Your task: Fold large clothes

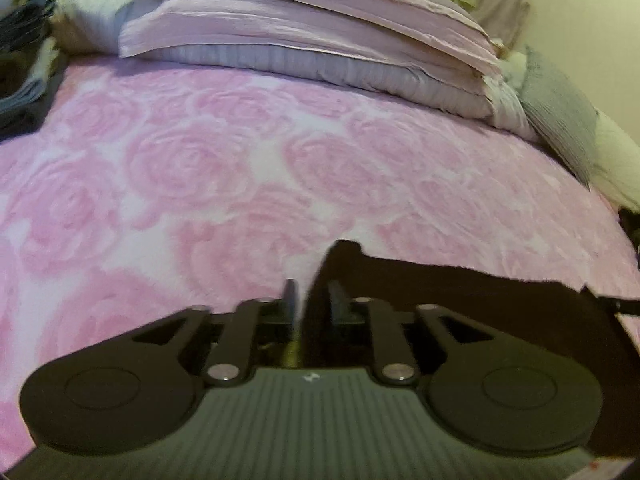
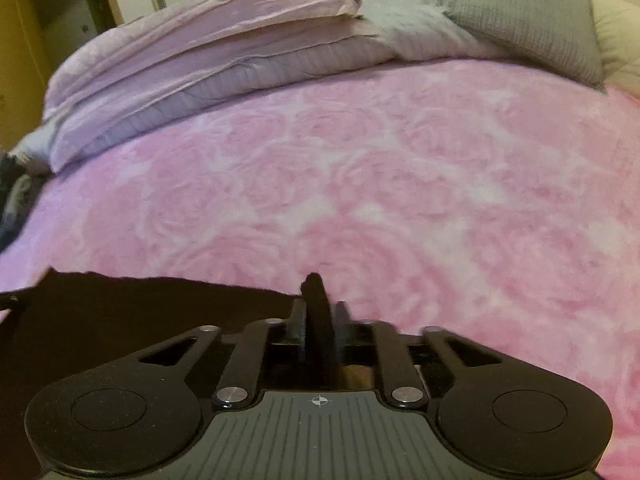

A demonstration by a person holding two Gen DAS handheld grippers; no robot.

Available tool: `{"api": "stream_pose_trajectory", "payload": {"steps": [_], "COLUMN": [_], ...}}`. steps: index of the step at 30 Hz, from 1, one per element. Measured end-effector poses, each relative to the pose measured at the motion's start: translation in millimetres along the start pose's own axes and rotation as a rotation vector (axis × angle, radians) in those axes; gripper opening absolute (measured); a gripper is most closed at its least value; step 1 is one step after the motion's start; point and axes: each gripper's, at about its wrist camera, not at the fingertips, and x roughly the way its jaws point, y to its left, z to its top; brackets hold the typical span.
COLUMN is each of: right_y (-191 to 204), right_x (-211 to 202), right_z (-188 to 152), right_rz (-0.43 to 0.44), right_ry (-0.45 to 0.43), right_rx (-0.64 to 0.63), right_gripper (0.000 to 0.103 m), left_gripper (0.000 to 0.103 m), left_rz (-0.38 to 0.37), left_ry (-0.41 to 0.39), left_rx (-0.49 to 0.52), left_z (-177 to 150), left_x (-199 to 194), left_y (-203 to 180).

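Bed [image 1: 280, 168] under a pink rose blanket [image 2: 400, 200], folded lilac quilts [image 1: 304, 36] stacked at the far edge, grey pillow [image 2: 532, 16] far right, dark clothes [image 1: 20, 56] far left, black garment [image 1: 460, 292] along the near edge.

Black garment [image 1: 480, 292], pink rose-patterned blanket [image 1: 240, 168], lilac folded duvet [image 1: 300, 32], grey cushion [image 2: 532, 20]

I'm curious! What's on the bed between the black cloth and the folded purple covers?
Only bare rose blanket between black cloth and covers, in both views.
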Motion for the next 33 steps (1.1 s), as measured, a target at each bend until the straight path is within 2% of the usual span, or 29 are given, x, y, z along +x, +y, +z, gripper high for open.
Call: {"api": "stream_pose_trajectory", "payload": {"steps": [2,4,7,11,14,16,18,19,20,21,23,25,28,29,30,31,32,33], "right_y": [-4.0,-10.7,-17.6,-15.4,-9.9,-6.0,-4.7,-4.8,-4.2,-5.0,-6.7,-6.4,-9.5,-7.0,-3.1,2.6,8.0,15.6], "right_x": [-22.4,-58.0,-113.5,-163.2,-177.1,-178.6,-175.3,-173.9,-169.2,-168.0,-168.9,-171.5,-161.5,-162.8,-167.4,-174.7,-181.6,-191.2], "right_z": [-4.8,-17.5,-56.3,-121.0,-155.7,-163.3,-164.7,-164.5,-161.8,-162.4,-160.4,-162.3,-167.8,-166.0,-162.4,-158.1,-156.9,-155.3], "right_rz": [-0.005,0.031,0.108,0.193,0.228,0.248,0.248,0.246,0.223,0.195,0.155,0.080,0.046,0.029,0.002,-0.044,-0.083,-0.115], "right_ry": [-0.035,-0.083,-0.125,-0.129,-0.106,-0.103,-0.111,-0.120,-0.106,-0.091,-0.099,-0.091,-0.031,-0.027,-0.024,-0.024,-0.035,-0.072], "right_rx": [0.032,0.096,0.176,0.280,0.325,0.349,0.387,0.396,0.403,0.408,0.424,0.416,0.424,0.394,0.366,0.333,0.298,0.243], "right_gripper": [0.044,0.046,0.049,0.050,0.050,0.050,0.049,0.042,0.008,0.003,0.002,0.002,0.003,0.011,0.026,0.033,0.038,0.038], "left_gripper": [0.027,0.027,0.028,0.042,0.045,0.046,0.039,0.036,0.017,0.003,0.003,0.004,0.008,0.008,0.010,0.010,0.010,0.011], "left_rz": [-0.007,-0.031,-0.086,-0.156,-0.211,-0.234,-0.243,-0.264,-0.252,-0.215,-0.206,-0.171,-0.134,-0.123,-0.098,-0.067,-0.043,-0.013], "left_ry": [-0.017,-0.015,-0.008,0.024,0.039,0.040,0.047,0.043,0.043,0.049,0.027,0.017,0.021,0.017,0.013,0.001,-0.015,-0.029], "left_rx": [-0.041,-0.081,-0.143,-0.222,-0.280,-0.299,-0.321,-0.318,-0.303,-0.278,-0.262,-0.242,-0.214,-0.216,-0.203,-0.177,-0.156,-0.139], "left_z": [-2.0,-10.3,-37.0,-83.9,-114.6,-127.0,-132.6,-134.9,-137.0,-137.0,-139.2,-141.1,-151.4,-151.4,-149.7,-146.7,-144.2,-141.2], "left_x": [-18.6,-45.0,-92.5,-145.8,-168.1,-172.7,-171.2,-169.5,-168.1,-166.1,-168.6,-168.5,-164.7,-167.1,-170.9,-177.5,-183.8,-191.0], "left_y": [10.1,23.2,42.2,53.7,55.0,53.3,51.3,49.3,46.1,42.9,42.6,42.5,41.9,40.0,35.9,29.6,24.5,18.9]}}
